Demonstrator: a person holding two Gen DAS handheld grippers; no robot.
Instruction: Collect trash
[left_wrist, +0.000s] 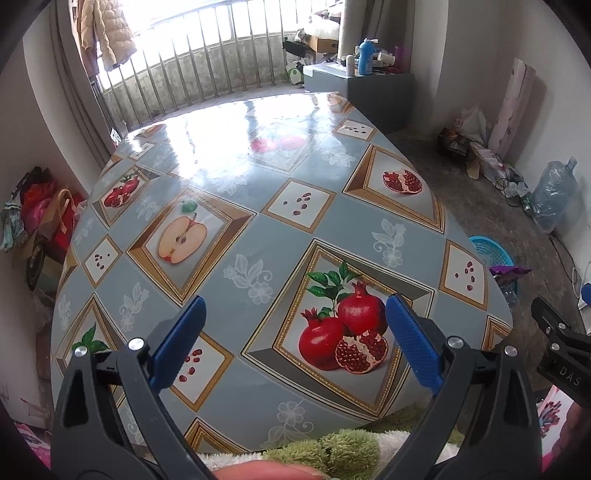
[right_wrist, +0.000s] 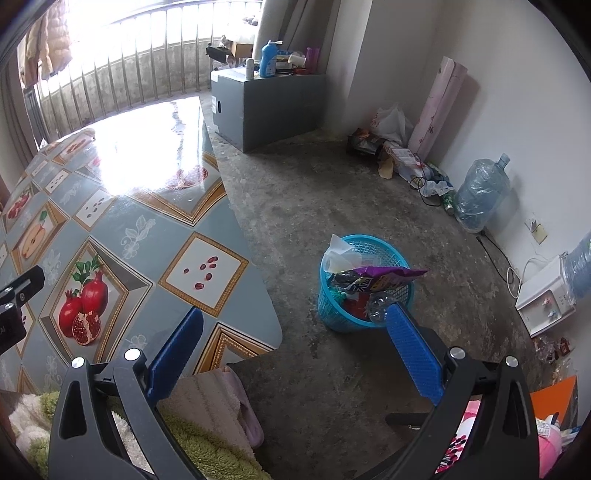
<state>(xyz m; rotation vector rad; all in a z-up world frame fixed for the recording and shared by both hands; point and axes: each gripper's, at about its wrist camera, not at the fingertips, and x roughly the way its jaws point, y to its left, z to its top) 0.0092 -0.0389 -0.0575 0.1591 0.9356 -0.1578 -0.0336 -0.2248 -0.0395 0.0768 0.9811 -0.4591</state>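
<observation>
A blue plastic basket (right_wrist: 332, 314) stands on the concrete floor right of the table, filled with trash: a purple snack bag (right_wrist: 376, 277), a crushed clear bottle (right_wrist: 378, 308) and pale wrappers. In the left wrist view only its rim (left_wrist: 489, 249) shows past the table edge. My right gripper (right_wrist: 295, 354) hangs open over the floor by the table's near corner, holding nothing. My left gripper (left_wrist: 295, 341) is open above the fruit-patterned tablecloth (left_wrist: 258, 229), also holding nothing. The right gripper's black body (left_wrist: 561, 347) shows at the right edge of the left wrist view.
A grey cabinet (right_wrist: 273, 107) with bottles stands at the far end. Bags, boxes and a large water jug (right_wrist: 480, 192) line the right wall, with a white appliance (right_wrist: 546, 299) nearer. A railing (left_wrist: 177, 81) runs behind the table. Fluffy green and white clothing (right_wrist: 207, 443) fills the bottom.
</observation>
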